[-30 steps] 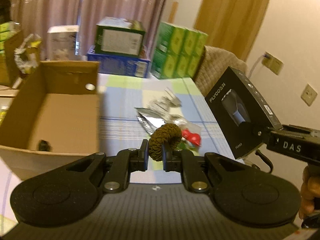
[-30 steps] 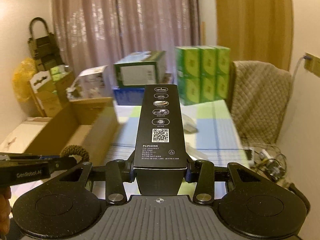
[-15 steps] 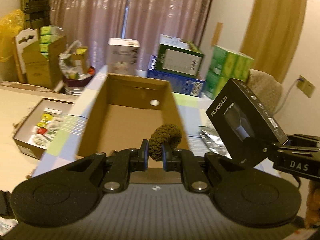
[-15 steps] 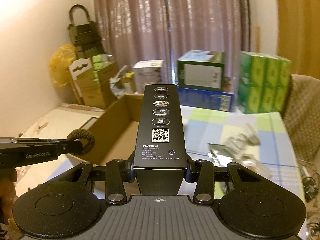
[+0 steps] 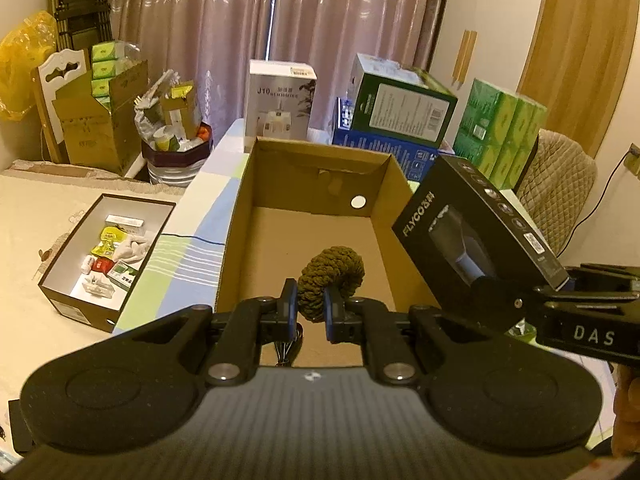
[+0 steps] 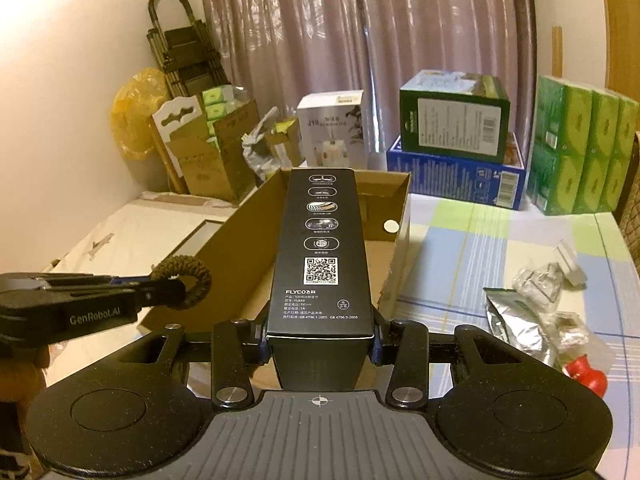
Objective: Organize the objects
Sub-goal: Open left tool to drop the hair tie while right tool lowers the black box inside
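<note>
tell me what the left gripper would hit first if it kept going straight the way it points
Probably the inside of the open cardboard box. The left gripper, shut on the braided ring, points over the box's near edge toward its floor and far wall. Depth is unclear, but nothing else seems to sit in that line.

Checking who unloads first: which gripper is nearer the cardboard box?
Left. The left gripper, shut on the braided ring, hangs over the cardboard box; the right gripper, gripping the black carton, is beside its right wall.
</note>
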`<state>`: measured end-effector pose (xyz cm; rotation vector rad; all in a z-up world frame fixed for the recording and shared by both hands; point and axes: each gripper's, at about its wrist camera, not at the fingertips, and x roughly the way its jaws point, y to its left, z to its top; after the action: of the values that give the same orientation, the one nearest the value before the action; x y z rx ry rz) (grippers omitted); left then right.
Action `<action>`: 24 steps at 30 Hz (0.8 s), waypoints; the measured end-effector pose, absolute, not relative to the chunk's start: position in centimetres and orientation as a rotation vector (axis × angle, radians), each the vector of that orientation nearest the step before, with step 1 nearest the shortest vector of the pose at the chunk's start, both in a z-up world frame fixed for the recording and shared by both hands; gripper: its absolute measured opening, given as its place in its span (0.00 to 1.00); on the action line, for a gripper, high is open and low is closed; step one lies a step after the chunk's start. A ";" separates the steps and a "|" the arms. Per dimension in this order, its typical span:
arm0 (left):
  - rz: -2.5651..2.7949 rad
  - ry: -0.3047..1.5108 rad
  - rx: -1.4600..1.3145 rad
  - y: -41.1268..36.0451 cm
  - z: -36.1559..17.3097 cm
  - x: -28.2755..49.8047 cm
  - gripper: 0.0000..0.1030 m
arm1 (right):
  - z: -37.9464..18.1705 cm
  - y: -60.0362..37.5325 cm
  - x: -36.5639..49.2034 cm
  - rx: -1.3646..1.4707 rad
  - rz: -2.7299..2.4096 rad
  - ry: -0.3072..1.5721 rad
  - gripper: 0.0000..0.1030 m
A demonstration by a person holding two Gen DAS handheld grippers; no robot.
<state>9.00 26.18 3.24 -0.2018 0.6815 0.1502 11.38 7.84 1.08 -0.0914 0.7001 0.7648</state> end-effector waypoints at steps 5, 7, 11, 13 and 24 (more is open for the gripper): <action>0.142 0.715 -0.213 26.9 1.5 10.9 0.38 | -0.1 8.7 12.7 -0.082 0.761 0.729 0.39; 0.147 0.713 -0.225 27.3 1.2 11.1 0.37 | -0.5 8.8 13.1 -0.083 0.763 0.736 0.39; 0.160 0.715 -0.225 27.7 0.8 10.8 0.37 | -1.1 9.0 13.4 -0.077 0.760 0.748 0.39; 0.159 0.719 -0.218 27.7 0.7 10.7 0.38 | -1.4 8.9 13.6 -0.073 0.762 0.755 0.39; 0.156 0.714 -0.233 27.3 0.6 9.9 0.43 | -1.6 9.2 13.7 -0.076 0.757 0.751 0.39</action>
<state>9.92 27.31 0.63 -0.2334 0.7139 0.1564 13.74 9.19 -1.56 -0.0763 0.7512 0.7567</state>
